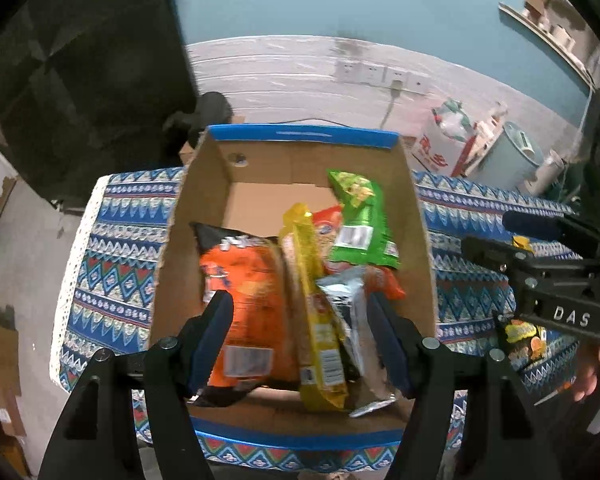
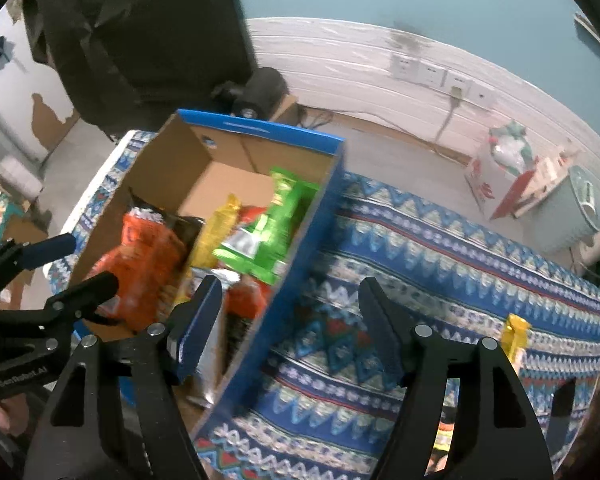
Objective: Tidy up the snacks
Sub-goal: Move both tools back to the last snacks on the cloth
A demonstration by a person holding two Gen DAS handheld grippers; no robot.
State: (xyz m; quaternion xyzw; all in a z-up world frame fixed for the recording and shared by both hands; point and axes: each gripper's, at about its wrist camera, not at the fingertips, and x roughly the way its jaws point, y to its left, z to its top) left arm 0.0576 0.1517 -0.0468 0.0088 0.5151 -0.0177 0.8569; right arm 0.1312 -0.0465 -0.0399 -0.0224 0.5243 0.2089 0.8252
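Left wrist view: the left gripper hangs over the open cardboard box, jaws spread wide and gripping nothing. Inside the box lie an orange bag, a yellow packet, a silver packet and, toward 1 o'clock, a green bag. The box rests on a patterned tablecloth. At 3 o'clock the right gripper stands beside the box.

Right wrist view: the right gripper straddles the box's blue wall, jaws wide and empty. A yellow snack lies on the cloth at 4 o'clock.
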